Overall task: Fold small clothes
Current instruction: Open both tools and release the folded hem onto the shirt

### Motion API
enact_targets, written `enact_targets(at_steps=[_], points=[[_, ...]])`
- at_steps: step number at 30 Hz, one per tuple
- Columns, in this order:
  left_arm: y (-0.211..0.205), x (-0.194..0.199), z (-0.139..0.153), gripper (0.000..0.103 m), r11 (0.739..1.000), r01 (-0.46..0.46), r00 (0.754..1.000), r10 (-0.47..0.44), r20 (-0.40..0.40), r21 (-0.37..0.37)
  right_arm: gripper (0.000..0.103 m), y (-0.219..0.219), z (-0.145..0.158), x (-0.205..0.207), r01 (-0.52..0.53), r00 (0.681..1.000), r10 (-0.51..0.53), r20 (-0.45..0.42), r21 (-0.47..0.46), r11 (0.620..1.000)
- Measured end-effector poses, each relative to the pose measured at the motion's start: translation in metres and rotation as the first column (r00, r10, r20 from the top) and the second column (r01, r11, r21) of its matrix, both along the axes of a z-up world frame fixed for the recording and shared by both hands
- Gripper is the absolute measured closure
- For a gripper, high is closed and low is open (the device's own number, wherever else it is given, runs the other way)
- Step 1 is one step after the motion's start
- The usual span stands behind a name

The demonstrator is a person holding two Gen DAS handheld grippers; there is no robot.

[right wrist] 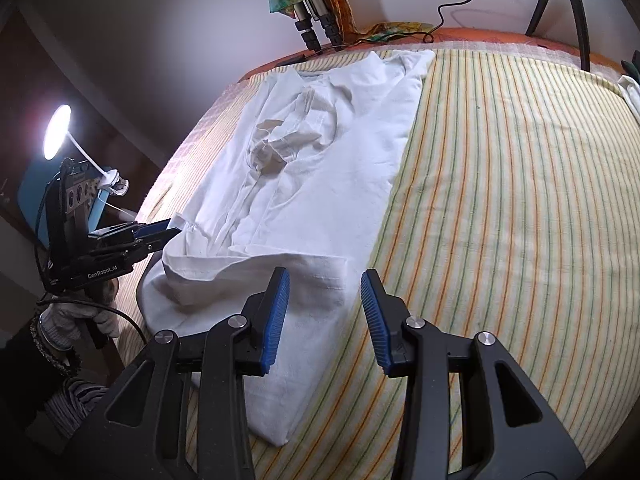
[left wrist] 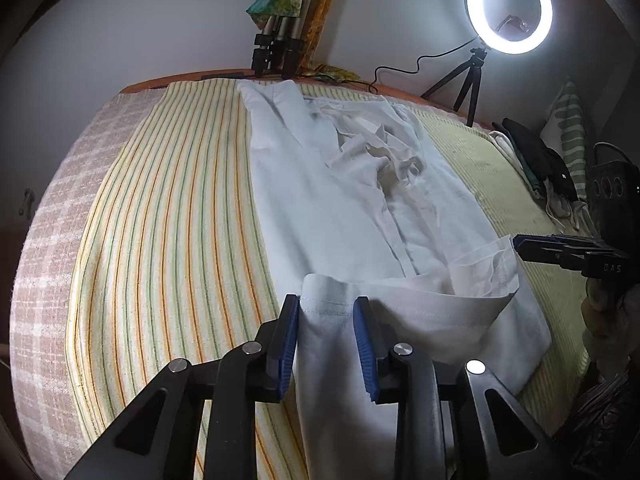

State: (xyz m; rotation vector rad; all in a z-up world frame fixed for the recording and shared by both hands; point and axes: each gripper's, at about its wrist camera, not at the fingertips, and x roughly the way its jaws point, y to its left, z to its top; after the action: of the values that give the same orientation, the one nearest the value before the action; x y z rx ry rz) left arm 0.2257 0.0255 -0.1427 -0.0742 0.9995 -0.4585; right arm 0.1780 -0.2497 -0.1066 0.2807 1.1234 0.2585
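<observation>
A white shirt (left wrist: 340, 200) lies lengthwise on the striped bed cover (left wrist: 168, 220), its sides folded inward. It also shows in the right wrist view (right wrist: 320, 168). My left gripper (left wrist: 326, 308) has its blue pads apart with the near hem (left wrist: 320, 340) of the shirt lifted between them. In the right wrist view the left gripper (right wrist: 172, 232) looks nearly closed at the hem's left corner. My right gripper (right wrist: 324, 284) is open over the shirt's near right edge, holding nothing. The right gripper also shows in the left wrist view (left wrist: 520, 246) beside the hem corner.
A lit ring light (left wrist: 508, 8) on a small tripod stands at the far right of the bed. Tripod legs (left wrist: 276, 48) stand at the headboard. Dark and pale clothes (left wrist: 536, 160) are piled at the right edge. A desk lamp (right wrist: 58, 132) glows on the left.
</observation>
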Motion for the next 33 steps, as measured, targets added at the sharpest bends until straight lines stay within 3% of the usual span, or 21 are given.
enact_targets(at_steps=[2, 4, 5, 8, 12, 15, 17, 21, 24, 27, 30, 33], points=[[0.001, 0.001, -0.002, 0.083, 1.000, -0.004, 1.000, 0.004, -0.009, -0.006, 0.065, 0.000, -0.003, 0.002, 0.007, 1.000, -0.007, -0.005, 0.001, 1.000], [0.001, 0.002, -0.002, 0.090, 1.000, -0.007, 1.000, 0.007, -0.008, -0.009, 0.078, 0.000, -0.005, 0.003, 0.008, 1.000, -0.008, -0.011, 0.010, 1.000], [0.001, 0.001, -0.001, 0.094, 1.000, -0.010, 1.000, 0.010, 0.000, -0.005, 0.090, 0.001, -0.006, 0.003, 0.003, 1.000, -0.003, -0.013, 0.010, 1.000], [0.005, -0.001, 0.005, 0.100, 0.999, -0.039, 0.999, 0.040, 0.021, -0.023, 0.097, 0.006, -0.003, 0.002, -0.006, 1.000, 0.006, -0.002, -0.021, 1.000], [0.012, 0.000, 0.007, 0.102, 0.995, -0.100, 0.993, 0.099, 0.067, 0.013, 0.098, 0.005, 0.004, 0.002, 0.020, 0.999, -0.019, 0.030, -0.057, 0.998], [0.022, 0.005, -0.004, 0.101, 0.989, -0.144, 0.989, 0.145, 0.018, -0.016, 0.098, 0.001, -0.003, 0.004, 0.043, 0.999, -0.043, 0.004, -0.062, 0.997], [0.023, 0.004, -0.004, 0.099, 0.988, -0.153, 0.988, 0.153, 0.028, 0.005, 0.098, 0.002, -0.005, 0.003, 0.036, 0.999, -0.036, 0.002, -0.054, 0.998], [0.022, -0.003, 0.013, 0.080, 0.984, -0.166, 0.981, 0.158, 0.108, 0.067, 0.097, -0.003, 0.000, 0.004, 0.065, 0.998, -0.064, 0.010, -0.099, 0.993], [0.019, -0.008, 0.026, 0.077, 0.992, -0.128, 0.983, 0.124, 0.133, 0.018, 0.097, -0.008, 0.011, 0.000, 0.069, 0.997, -0.066, 0.038, -0.063, 0.996], [0.003, -0.014, 0.031, 0.074, 0.999, -0.011, 0.992, 0.015, 0.122, -0.032, 0.097, 0.002, 0.021, -0.006, 0.002, 0.998, -0.001, 0.068, -0.013, 1.000], [-0.019, -0.014, 0.021, 0.074, 0.999, 0.038, 0.993, -0.041, 0.115, 0.032, 0.097, 0.016, 0.017, -0.009, -0.065, 0.996, 0.065, 0.059, -0.004, 0.998], [-0.027, -0.006, -0.001, 0.074, 0.992, 0.006, 0.998, -0.014, 0.062, 0.129, 0.097, 0.025, 0.002, -0.007, -0.091, 0.996, 0.092, 0.014, -0.049, 0.995]])
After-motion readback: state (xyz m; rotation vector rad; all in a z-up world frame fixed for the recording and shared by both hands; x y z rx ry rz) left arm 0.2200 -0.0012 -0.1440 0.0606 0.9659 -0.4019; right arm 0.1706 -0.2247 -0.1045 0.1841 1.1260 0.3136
